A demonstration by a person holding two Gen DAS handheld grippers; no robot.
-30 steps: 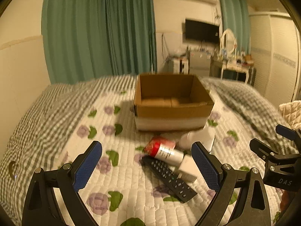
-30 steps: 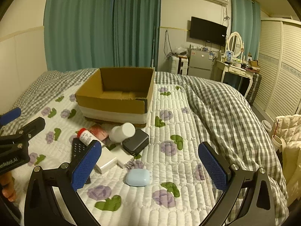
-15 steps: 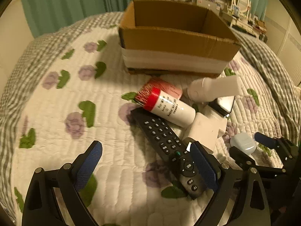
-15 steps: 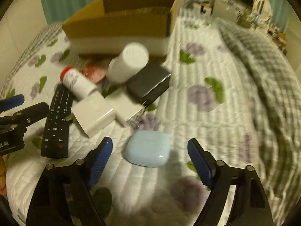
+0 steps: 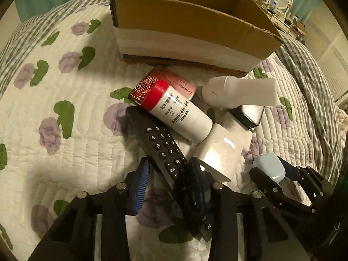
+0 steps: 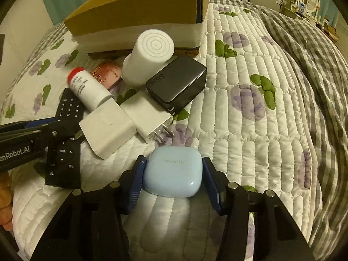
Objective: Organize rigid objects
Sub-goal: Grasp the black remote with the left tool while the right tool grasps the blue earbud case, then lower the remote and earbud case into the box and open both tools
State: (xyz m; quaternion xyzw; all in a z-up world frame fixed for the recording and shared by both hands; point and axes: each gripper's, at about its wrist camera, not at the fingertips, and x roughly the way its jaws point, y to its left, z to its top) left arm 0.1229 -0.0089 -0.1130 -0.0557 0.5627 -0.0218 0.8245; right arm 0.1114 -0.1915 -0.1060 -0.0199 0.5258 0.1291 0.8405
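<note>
Two grippers have dropped from hovering over the bed into the pile before the box (image 5: 191, 17). Nearest its left end, the left gripper (image 5: 171, 180) has its jaws closed on the remote (image 5: 161, 141); toward the right end, the right gripper (image 6: 171, 176) has its jaws clamped on the earbud case (image 6: 173, 174). Both look ready to lift. A bottle (image 5: 180, 113) lies across the remote's far end, with chargers (image 6: 128, 121) crowding between.

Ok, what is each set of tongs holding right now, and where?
Right tongs: light-blue earbud case, gripped across its two sides. Left tongs: black remote, near its lower end.
</note>
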